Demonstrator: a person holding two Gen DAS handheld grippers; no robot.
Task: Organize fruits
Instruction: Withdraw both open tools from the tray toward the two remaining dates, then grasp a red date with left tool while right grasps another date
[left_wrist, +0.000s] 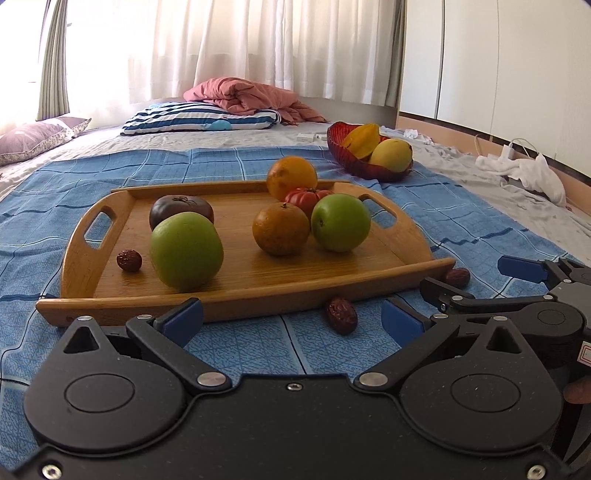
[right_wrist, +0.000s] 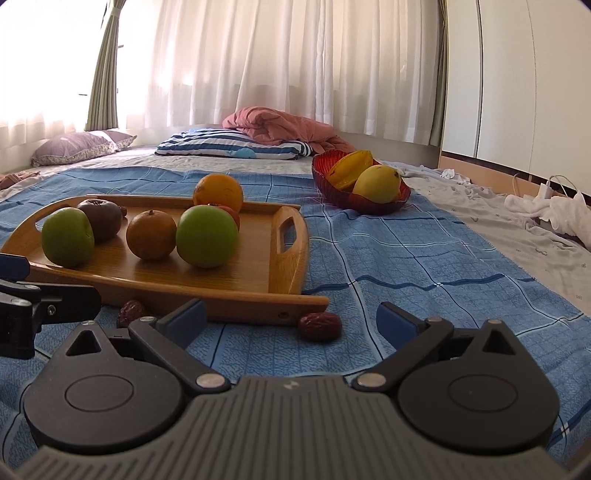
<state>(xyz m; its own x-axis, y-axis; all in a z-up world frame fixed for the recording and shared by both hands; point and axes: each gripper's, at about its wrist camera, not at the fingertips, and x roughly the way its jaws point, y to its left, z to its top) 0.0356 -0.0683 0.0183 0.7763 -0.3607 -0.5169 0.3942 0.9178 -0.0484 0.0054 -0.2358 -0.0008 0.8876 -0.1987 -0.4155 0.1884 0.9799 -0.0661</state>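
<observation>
Both grippers, left gripper and right gripper, hang with fingers apart and empty near the wooden tray of apples and oranges, so I judge two loose jujubes on the blue cloth remain, red bowl far right.

Bed spread with blue checked cloth. On cloth: wooden tray centre, red bowl far right, two dried dates near. Pillows and pink quilt far back.
</observation>
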